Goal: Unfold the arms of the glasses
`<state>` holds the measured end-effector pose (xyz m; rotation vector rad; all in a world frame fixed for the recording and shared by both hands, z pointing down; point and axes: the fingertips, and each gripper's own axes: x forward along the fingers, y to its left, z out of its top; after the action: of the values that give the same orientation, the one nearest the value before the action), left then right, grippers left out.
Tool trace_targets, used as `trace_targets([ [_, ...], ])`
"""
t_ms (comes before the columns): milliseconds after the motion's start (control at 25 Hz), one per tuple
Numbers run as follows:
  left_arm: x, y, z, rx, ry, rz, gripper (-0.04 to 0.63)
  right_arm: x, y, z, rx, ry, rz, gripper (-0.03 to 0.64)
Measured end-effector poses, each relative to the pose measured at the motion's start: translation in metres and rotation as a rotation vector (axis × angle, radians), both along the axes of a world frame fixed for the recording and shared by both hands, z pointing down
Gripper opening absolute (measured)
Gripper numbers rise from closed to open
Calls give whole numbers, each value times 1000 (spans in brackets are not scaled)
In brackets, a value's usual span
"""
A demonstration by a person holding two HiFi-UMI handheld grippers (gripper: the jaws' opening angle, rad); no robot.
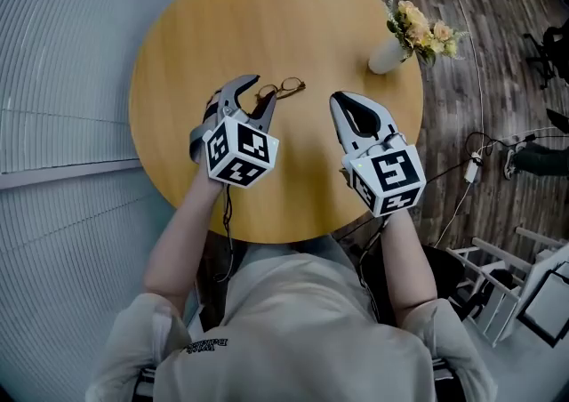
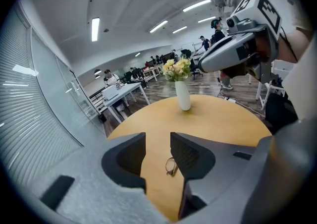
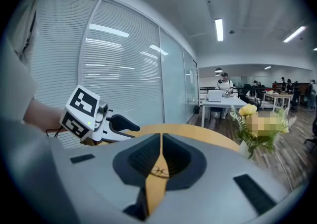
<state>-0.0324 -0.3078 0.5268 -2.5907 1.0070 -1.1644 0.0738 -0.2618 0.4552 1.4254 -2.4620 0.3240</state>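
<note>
Wooden round table (image 1: 267, 9) in an office (glasses (image 1: 284, 87) on it); left gripper (image 2: 158, 140) jaws wide, right gripper (image 3: 161, 137) jaws together.

glasses (image 1: 284, 87): part hidden behind left hand-held gripper (image 1: 258, 93) | fold state: too small to tell

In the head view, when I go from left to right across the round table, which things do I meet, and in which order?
left gripper → glasses → right gripper → white vase → yellow flowers
</note>
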Motion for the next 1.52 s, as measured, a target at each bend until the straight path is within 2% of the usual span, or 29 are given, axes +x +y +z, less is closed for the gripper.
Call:
trace_targets([
  [80,2,-7,19,-19,-24,-6,144,5,-8,18,-31,0,5,37],
  [280,15,-18,62,-122,7,-26,144,18,-28,56,-89,-5,34,37],
  [880,22,-41,178,-197,-164,22,144,12,-46,134,-207,-10,15,37],
  [1120,22,-46,211,-184,-253,57,143,14,-41,152,-240,-20,20,37],
  [1280,25,-42,230,-223,-276,80,143,14,-39,158,-255,-28,22,37],
  [1520,28,-46,236,-200,-288,79,110,19,-34,167,-275,-30,26,37],
])
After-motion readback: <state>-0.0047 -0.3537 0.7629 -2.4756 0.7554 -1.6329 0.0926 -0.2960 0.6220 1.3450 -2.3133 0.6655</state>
